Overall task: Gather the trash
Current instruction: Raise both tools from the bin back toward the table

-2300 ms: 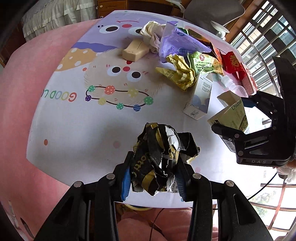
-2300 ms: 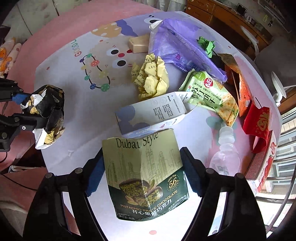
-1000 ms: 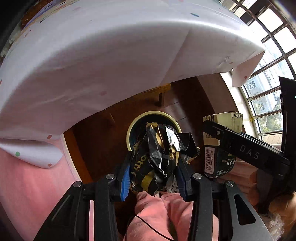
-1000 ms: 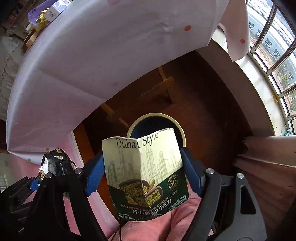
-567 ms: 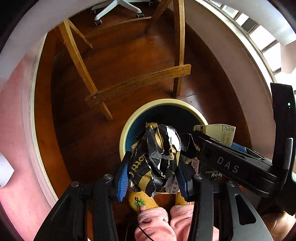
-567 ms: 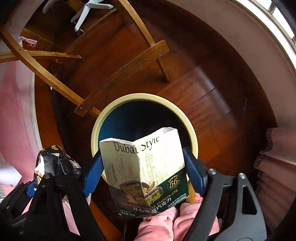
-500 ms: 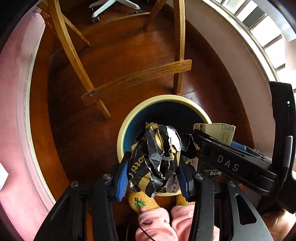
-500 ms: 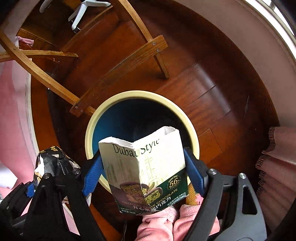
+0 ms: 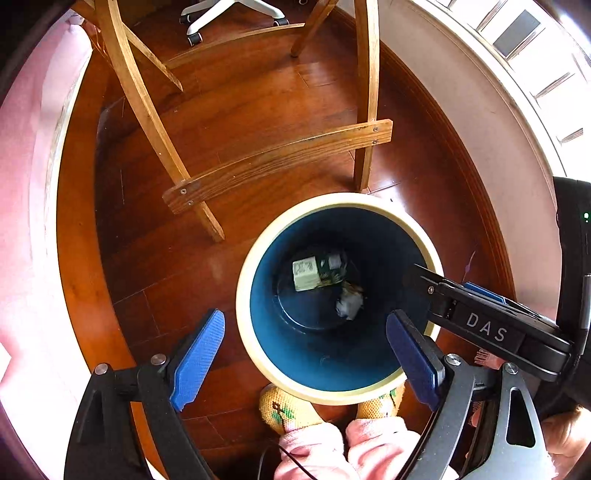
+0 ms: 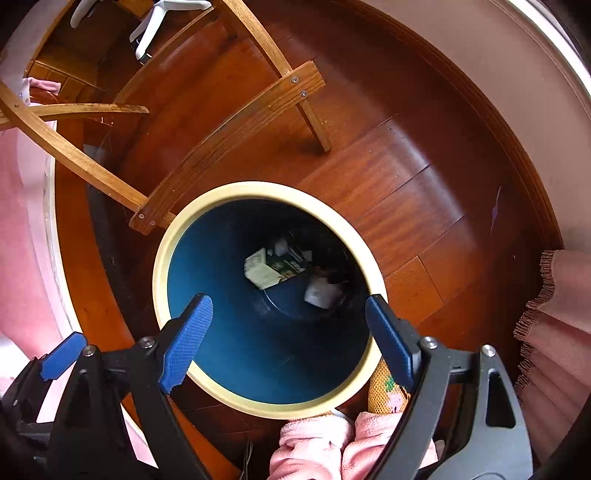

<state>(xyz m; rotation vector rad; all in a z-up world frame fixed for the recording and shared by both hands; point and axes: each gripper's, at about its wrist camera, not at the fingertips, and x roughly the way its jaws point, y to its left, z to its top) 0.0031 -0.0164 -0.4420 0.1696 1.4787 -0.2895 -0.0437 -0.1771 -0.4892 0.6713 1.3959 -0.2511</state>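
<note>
Trash: a pale cream-and-green cardboard chocolate box (image 9: pixel 306 275) lies tilted on the floor of the bin, with a crumpled black, gold and white foil wrapper (image 9: pixel 348 303) just beside it, to its lower right in the left wrist view. The right wrist view shows the same pair, box (image 10: pixel 263 272) upper left, wrapper (image 10: pixel 322 292) lower right. Both are blurred; the print cannot be read, and I cannot tell whether they touch.

Container: a round waste bin with a cream rim and deep blue inner wall (image 9: pixel 266 317), standing upright on the floor. Rim seen also from the right (image 10: pixel 162 254).

My left gripper (image 9: pixel 304 349): blue-padded fingers spread wide, empty, held above the near rim of the bin, one pad (image 9: pixel 197 352) outside the rim to the left, the other over the right edge.

My right gripper (image 10: pixel 284 341): also spread wide and empty, over the near half of the bin mouth. In the left wrist view its black body marked "DAS" reaches in from the right over the rim.

Surroundings: dark red-brown polished wooden plank floor (image 9: pixel 258 110); light wooden table legs with a cross brace (image 9: pixel 277 162) just behind the bin; the white star base of a swivel chair (image 9: pixel 229 11) further back. Yellow knitted slippers (image 9: pixel 284 408) and pink fleece trouser legs (image 9: pixel 325 450) sit at the near side of the bin. Pink cloth (image 9: pixel 22 221) hangs at the left.
</note>
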